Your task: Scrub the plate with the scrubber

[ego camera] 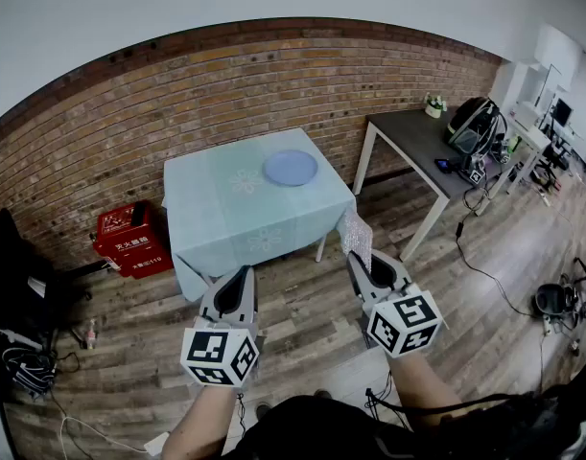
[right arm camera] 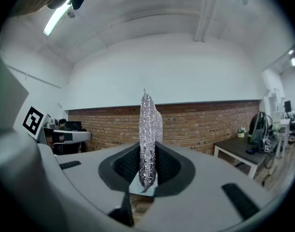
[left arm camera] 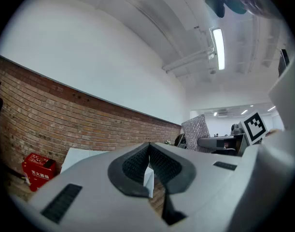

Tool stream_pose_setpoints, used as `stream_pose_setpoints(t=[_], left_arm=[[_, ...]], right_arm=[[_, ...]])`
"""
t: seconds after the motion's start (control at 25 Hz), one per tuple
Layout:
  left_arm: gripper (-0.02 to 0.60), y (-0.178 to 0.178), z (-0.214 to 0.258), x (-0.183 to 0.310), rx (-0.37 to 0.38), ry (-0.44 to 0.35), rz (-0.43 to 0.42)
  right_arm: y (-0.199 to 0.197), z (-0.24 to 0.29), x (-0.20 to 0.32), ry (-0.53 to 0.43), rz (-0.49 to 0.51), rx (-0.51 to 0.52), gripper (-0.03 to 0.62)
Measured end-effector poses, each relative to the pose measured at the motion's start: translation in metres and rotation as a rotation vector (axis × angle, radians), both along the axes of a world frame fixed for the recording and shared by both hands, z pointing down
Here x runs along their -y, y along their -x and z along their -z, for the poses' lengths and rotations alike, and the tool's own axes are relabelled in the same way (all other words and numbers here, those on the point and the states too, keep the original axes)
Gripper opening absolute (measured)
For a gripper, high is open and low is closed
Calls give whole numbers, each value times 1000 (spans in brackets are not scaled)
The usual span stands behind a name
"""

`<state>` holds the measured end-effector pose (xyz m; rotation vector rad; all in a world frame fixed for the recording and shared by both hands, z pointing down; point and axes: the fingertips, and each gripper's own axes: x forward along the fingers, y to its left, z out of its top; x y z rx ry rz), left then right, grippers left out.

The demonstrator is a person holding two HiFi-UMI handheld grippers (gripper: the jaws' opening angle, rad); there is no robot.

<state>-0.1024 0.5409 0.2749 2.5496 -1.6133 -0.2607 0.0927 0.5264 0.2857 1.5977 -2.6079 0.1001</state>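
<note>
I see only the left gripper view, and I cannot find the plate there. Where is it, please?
Observer: The plate lies on the table, near its far right corner.
Operator: Is the scrubber already held?
Observer: The right gripper has its jaws shut on the scrubber, which stands upright between them.
Operator: Are the grippers over the table?
Observer: No; the left gripper and the right are over the wooden floor, short of it.

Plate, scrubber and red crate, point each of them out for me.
plate (ego camera: pixel 291 168): head view, middle of its blue face.
scrubber (right arm camera: pixel 147 124): right gripper view, silvery mesh just above the jaws.
red crate (ego camera: pixel 139 252): head view, its front side.
</note>
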Motion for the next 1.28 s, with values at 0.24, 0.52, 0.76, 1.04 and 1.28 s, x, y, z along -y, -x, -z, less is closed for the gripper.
stream_pose_setpoints(t=[0.24,0.52,0.76,1.04,1.28], left_arm=[[12,12,2,4,-2,-1,-2],[12,23,-1,0,-1,-1,-11],[12,36,-5,-1,-3,0,-32],[12,58,-11,6,-10,-6,-72],[12,66,-15,22,-12,-2,-102]], right_arm=[[4,1,6,5,-19,0,71],[14,-1,1,1,-24,21,71],[29,-7,-1,14,-19,72,72],[48,-13,2,13,-58,69,72],[60,-13,10,11,-59,36,72]])
